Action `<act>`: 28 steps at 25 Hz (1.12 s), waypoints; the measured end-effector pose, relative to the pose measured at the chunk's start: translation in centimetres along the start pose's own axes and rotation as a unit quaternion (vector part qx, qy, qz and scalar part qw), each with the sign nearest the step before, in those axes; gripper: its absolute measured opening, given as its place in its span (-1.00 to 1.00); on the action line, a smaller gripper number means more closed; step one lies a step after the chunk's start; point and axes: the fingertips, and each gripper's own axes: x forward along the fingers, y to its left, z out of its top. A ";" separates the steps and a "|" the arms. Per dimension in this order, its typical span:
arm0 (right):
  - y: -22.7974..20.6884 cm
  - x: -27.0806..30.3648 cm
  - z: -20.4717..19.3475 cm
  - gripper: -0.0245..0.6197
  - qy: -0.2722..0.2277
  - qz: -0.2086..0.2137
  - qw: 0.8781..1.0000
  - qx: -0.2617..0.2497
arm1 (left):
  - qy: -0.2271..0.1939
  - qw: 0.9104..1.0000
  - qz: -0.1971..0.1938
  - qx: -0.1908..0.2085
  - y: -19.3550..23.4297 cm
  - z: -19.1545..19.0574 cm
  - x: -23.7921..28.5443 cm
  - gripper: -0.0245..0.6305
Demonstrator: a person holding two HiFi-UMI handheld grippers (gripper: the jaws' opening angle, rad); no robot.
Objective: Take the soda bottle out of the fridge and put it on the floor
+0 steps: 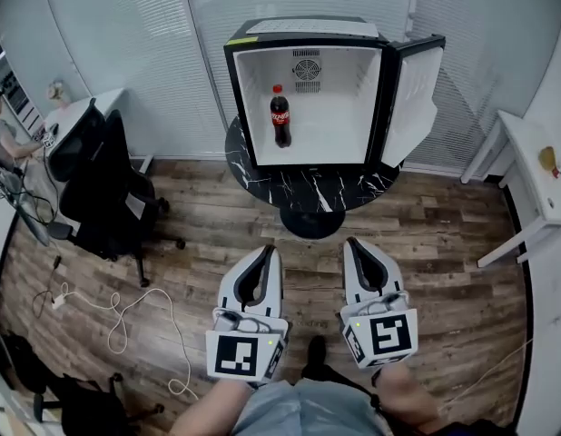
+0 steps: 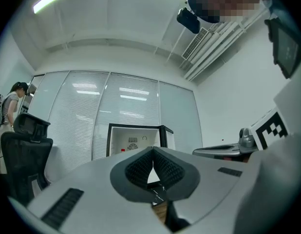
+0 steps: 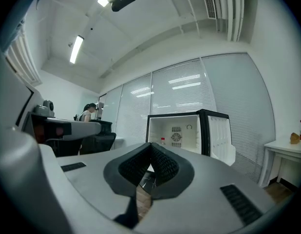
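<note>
- Head view: we see the soda bottle (image 1: 280, 116) standing upright inside the open fridge (image 1: 303, 27), left of its middle. Our left gripper (image 1: 266, 249) and right gripper (image 1: 352, 242) are well short of the fridge.
- Left gripper view: jaws together, empty, facing the fridge.
- Right gripper view: jaws likewise closed on nothing, fridge ahead.

Bright, even light from ceiling strips (image 3: 76, 49); glare streaks on blinds (image 3: 182, 87); heavy fisheye, black corners, no blur.
</note>
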 end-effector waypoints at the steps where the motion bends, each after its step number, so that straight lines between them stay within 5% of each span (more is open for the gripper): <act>1: -0.7 0.6 -0.1 -0.88 0.000 0.006 1.000 0.002 | 0.000 1.000 0.004 0.002 -0.2 -0.1 1.0 -0.87; 14: -4.6 7.4 -0.2 -0.88 -0.009 0.053 0.999 0.000 | -0.005 0.999 0.032 0.011 0.4 -0.5 8.4 -0.87; 28: -6.0 21.7 -3.1 -0.88 0.024 0.059 0.998 0.005 | 0.024 0.999 0.042 -0.009 9.5 -5.1 20.0 -0.87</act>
